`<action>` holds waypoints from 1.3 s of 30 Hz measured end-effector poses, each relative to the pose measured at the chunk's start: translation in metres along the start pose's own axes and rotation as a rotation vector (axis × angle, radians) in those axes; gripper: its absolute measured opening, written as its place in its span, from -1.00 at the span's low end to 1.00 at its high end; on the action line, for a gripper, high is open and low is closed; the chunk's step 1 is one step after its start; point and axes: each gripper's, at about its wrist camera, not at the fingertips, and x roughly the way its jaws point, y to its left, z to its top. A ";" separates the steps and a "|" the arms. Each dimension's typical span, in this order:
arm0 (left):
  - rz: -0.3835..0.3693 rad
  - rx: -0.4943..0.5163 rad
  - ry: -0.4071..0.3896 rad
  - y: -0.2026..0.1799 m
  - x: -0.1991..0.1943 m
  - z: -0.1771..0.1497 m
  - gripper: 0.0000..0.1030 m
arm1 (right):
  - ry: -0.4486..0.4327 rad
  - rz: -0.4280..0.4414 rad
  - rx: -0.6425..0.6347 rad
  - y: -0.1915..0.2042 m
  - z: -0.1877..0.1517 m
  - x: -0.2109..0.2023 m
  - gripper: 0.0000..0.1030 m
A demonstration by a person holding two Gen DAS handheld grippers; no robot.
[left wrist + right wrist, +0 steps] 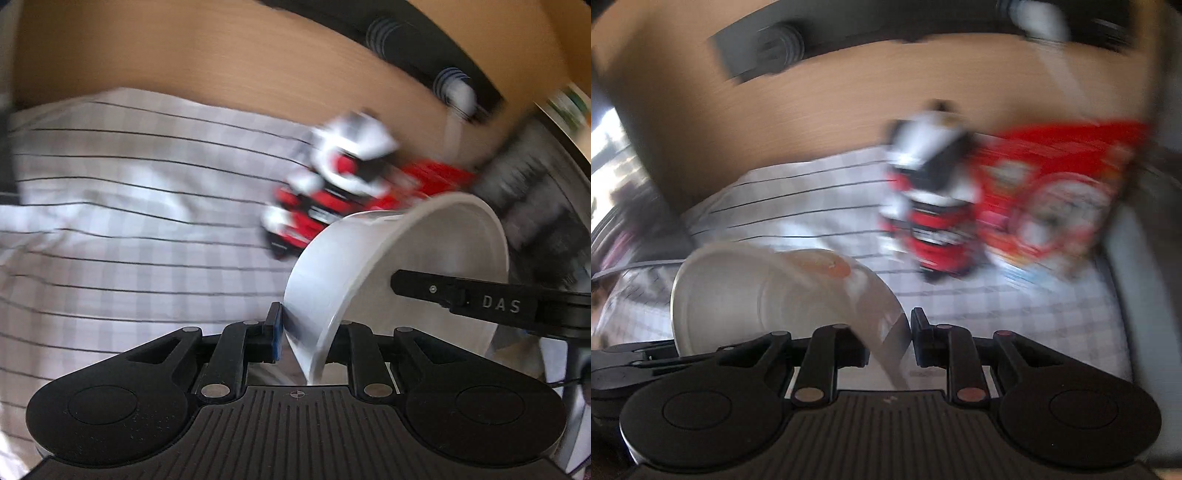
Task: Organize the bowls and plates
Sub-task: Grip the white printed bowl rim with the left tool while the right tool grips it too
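Observation:
A white bowl (406, 251) hangs tilted above the checked cloth, held by both grippers at opposite sides of its rim. My left gripper (306, 339) is shut on the near wall, its blue pad pressed against the outside. A black finger of my right gripper (461, 295) reaches into the bowl from the right. In the right wrist view the same bowl (757, 295) shows an orange smear inside. My right gripper (890, 343) is shut on its rim. The left gripper's body (628, 362) lies at the lower left. Both views are blurred.
A white checked cloth (129, 221) covers a wooden table (221, 55). Red and white bottles (931, 206) and a red packet (1052, 192) lie on the cloth beyond the bowl. A black strip with round fittings (424, 48) runs along the far edge.

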 end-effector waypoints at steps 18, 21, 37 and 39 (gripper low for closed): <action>0.015 0.001 0.332 -0.103 0.077 -0.097 -0.62 | 0.184 0.047 0.082 -0.154 -0.103 -0.022 -0.59; 0.063 -0.040 0.355 -0.098 0.083 -0.112 -0.62 | 0.246 0.095 0.060 -0.157 -0.114 -0.002 -0.59; 0.164 0.005 0.237 -0.119 0.070 -0.119 -0.48 | 0.244 0.188 0.021 -0.167 -0.128 0.009 -0.58; 0.163 0.004 0.220 -0.118 0.064 -0.114 -0.48 | 0.234 0.190 0.015 -0.167 -0.126 0.004 -0.58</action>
